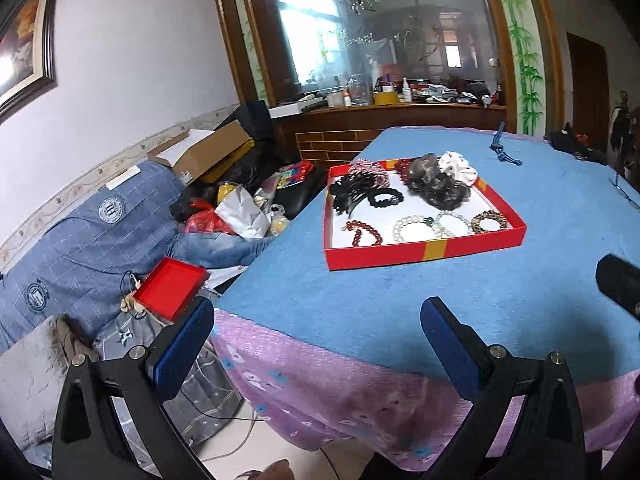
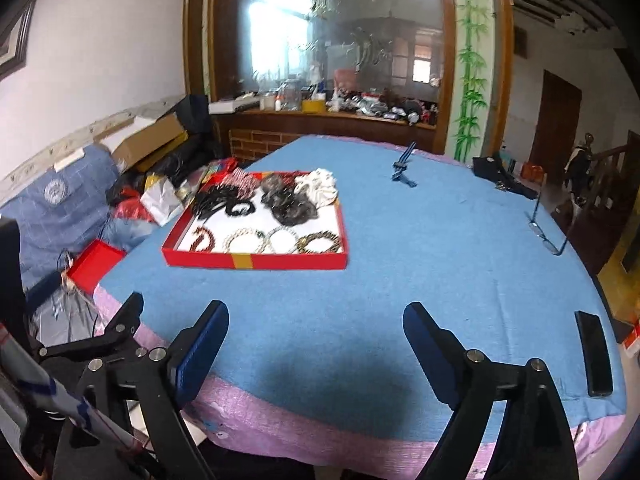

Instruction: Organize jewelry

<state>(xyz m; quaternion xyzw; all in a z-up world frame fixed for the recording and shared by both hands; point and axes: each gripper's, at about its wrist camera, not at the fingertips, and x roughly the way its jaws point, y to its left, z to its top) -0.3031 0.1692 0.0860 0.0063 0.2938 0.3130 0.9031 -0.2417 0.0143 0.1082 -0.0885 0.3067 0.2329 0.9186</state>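
A shallow red tray (image 1: 424, 251) with a white floor sits on the blue table cloth; it also shows in the right wrist view (image 2: 256, 261). Its front row holds bead bracelets: dark red (image 1: 362, 233), white (image 1: 412, 227), pale green (image 1: 452, 222) and brown (image 1: 489, 221). Behind lie black hair ties (image 1: 384, 197), a grey scrunchie (image 1: 434, 184) and a white scrunchie (image 1: 458, 166). My left gripper (image 1: 316, 344) is open and empty, held near the table's front left corner. My right gripper (image 2: 316, 344) is open and empty over the front edge.
A blue cord (image 1: 505, 151) lies beyond the tray. Glasses (image 2: 544, 232) sit at the right edge and a black phone (image 2: 594, 354) at the front right. A red lid (image 1: 170, 288) rests on the cluttered sofa at left.
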